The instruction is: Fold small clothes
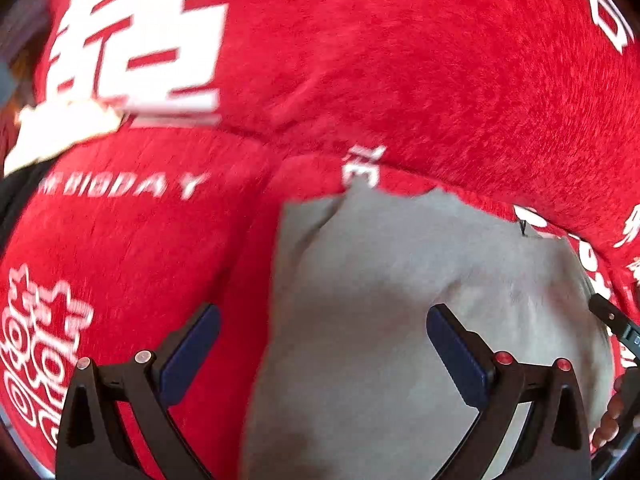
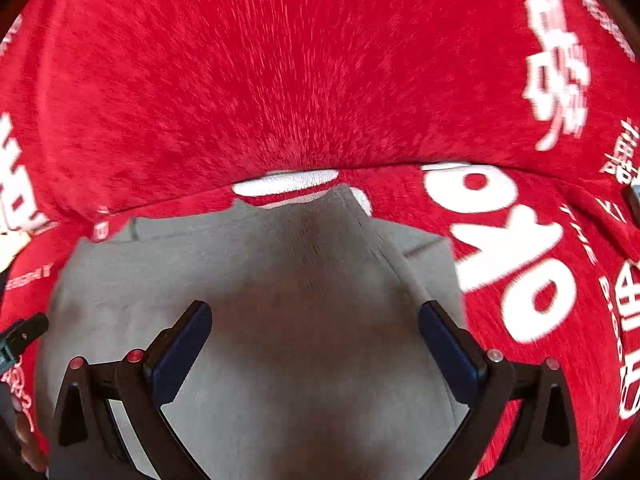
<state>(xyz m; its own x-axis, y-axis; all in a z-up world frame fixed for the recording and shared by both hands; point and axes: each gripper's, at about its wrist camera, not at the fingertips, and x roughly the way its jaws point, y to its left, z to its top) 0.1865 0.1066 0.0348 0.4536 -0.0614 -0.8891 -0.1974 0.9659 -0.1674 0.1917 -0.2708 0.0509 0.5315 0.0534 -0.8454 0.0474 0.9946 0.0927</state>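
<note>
Both the left gripper (image 1: 323, 354) and right gripper (image 2: 315, 350) hover spread and empty over a soft grey garment (image 1: 400, 300). It lies at lower centre on a red plush blanket with white lettering (image 1: 360, 60), seemingly spread for folding.

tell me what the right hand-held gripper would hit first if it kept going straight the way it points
Most likely the grey garment: the right hand-held gripper is open and empty, angled down at that cloth, which lies on the red printed cloth. How much gap remains is unclear.
</note>
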